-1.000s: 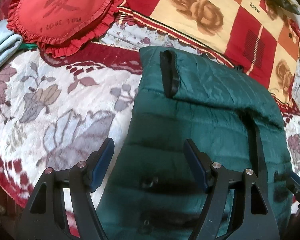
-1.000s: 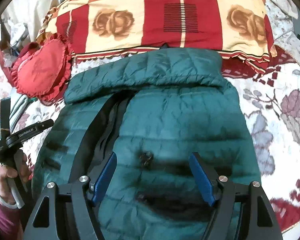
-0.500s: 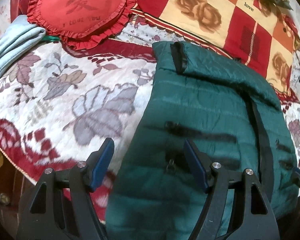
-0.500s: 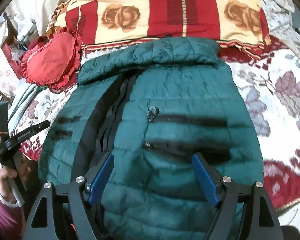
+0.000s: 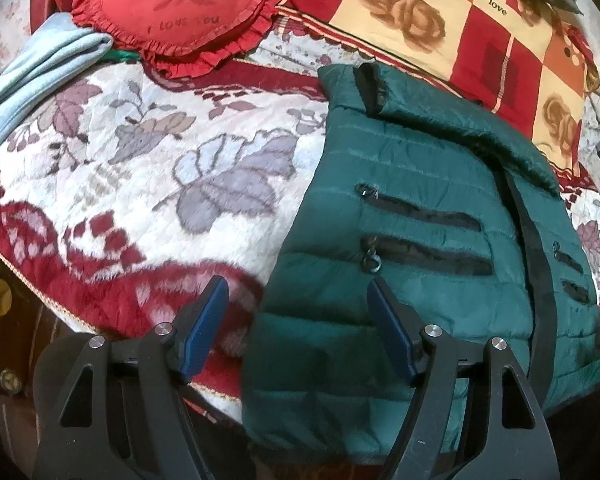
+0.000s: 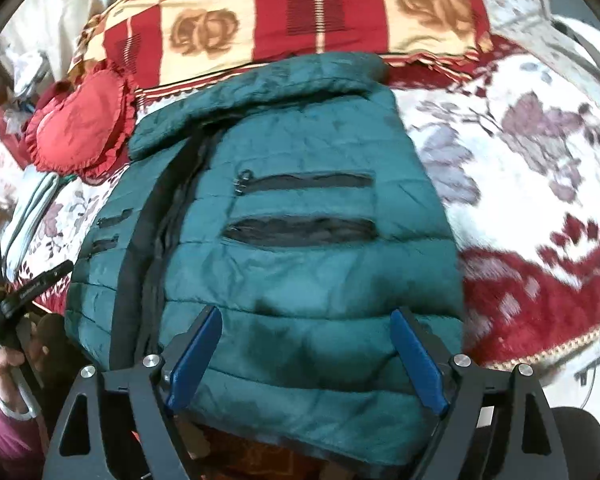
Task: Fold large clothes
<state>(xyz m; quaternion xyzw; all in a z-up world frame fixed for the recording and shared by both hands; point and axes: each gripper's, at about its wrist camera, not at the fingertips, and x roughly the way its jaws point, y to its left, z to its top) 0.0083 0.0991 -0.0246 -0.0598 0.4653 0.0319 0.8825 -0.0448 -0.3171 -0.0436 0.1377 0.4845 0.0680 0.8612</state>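
Note:
A dark green quilted puffer jacket (image 5: 412,216) lies front up on the floral bedspread, collar toward the checked pillow, black zipper down its middle, hem hanging over the bed's near edge. It also shows in the right wrist view (image 6: 300,248). My left gripper (image 5: 298,316) is open and empty, above the jacket's left hem corner. My right gripper (image 6: 306,344) is open and empty, above the hem on the right half. The left gripper's body and the hand holding it (image 6: 16,320) show at the left of the right wrist view.
A red heart-shaped cushion (image 5: 180,4) and folded light blue cloth (image 5: 32,72) lie at the back left. A red and cream rose-pattern pillow (image 5: 460,24) lies behind the collar. The floral bedspread (image 5: 140,160) spreads left of the jacket and also right of it (image 6: 520,160).
Both grippers have drawn back toward the bed's near edge, from over the jacket's chest to over its hem. Both stay open. The jacket has not visibly moved.

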